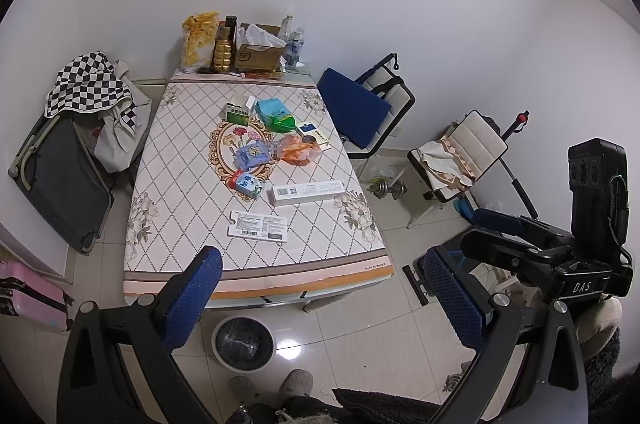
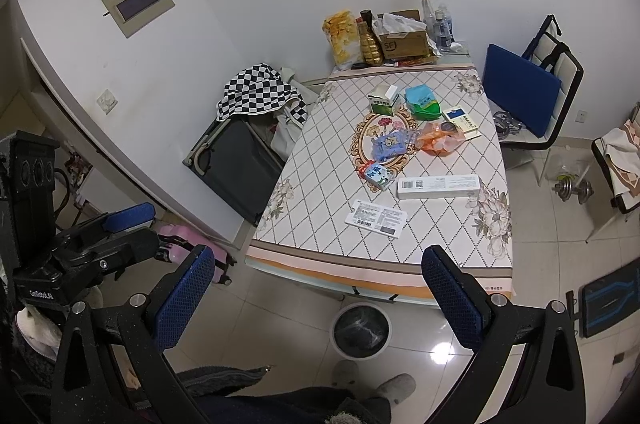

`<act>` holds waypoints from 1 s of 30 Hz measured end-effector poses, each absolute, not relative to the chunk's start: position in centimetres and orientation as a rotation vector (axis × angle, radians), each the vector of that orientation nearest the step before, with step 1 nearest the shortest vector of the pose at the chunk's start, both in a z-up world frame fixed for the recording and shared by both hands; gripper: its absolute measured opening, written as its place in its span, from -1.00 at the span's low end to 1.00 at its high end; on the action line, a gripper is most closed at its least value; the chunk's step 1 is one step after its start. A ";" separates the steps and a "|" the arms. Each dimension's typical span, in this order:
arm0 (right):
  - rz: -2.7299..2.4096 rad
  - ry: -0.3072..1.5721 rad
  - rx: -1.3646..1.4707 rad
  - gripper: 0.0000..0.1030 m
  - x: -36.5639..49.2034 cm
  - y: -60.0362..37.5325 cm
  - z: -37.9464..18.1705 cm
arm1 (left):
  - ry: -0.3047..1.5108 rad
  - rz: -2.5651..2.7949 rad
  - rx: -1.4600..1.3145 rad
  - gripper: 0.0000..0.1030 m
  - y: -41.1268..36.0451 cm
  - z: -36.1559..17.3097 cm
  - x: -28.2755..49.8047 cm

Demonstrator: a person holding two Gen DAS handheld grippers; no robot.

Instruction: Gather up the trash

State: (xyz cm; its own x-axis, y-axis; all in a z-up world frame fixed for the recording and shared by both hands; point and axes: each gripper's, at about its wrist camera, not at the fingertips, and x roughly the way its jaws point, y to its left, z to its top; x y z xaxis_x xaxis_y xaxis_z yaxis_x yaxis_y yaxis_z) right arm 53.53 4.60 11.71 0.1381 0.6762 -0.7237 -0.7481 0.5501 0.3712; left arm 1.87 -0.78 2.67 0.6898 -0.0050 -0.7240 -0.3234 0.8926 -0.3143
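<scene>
We held both grippers back from the table (image 1: 172, 160), above the floor at its near end. The left gripper (image 1: 324, 300) had its blue-padded fingers (image 1: 192, 298) spread wide with nothing between them; the right gripper (image 2: 320, 298) stood the same, wide apart and empty. Each showed in the other's view off to the side.

The trash lay scattered on the patterned tablecloth. Nearest us was a flat white label card (image 1: 259, 226), and just beyond it a long white box (image 1: 308, 192). A small blue-and-white carton (image 1: 248, 184) sat left of that box. Toward the centre lay a blue wrapper (image 1: 252, 154) beside a crumpled orange bag (image 1: 298, 150), with a blue-and-white box (image 1: 314, 136) touching the bag's far side. Farther back were a teal-and-green packet (image 1: 274, 114) and a green-and-white box (image 1: 238, 112).

The bin (image 1: 243, 343), round and lined in black, stood on the tiled floor just under the table's near edge, between the left gripper's fingers in the left wrist view. At the far end against the wall stood a cardboard box (image 1: 258, 54) and bottles (image 1: 294, 44).
</scene>
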 end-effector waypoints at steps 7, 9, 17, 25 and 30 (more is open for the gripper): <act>1.035 0.996 -0.088 1.00 53.6 4.6 11.7 | 0.794 0.184 -0.446 1.00 -0.9 2.3 1.9; 1.036 0.997 -0.087 1.00 53.7 4.3 11.7 | 0.794 0.180 -0.442 1.00 -0.6 2.2 1.2; 1.041 0.999 -0.090 1.00 53.6 4.1 11.8 | 0.793 0.181 -0.443 1.00 -0.6 2.2 1.3; 1.037 1.000 -0.092 1.00 53.3 4.3 11.7 | 0.796 0.171 -0.448 1.00 -0.6 1.7 1.3; 1.033 1.002 -0.090 1.00 53.4 4.4 11.7 | 0.795 0.164 -0.450 1.00 -0.4 1.5 1.1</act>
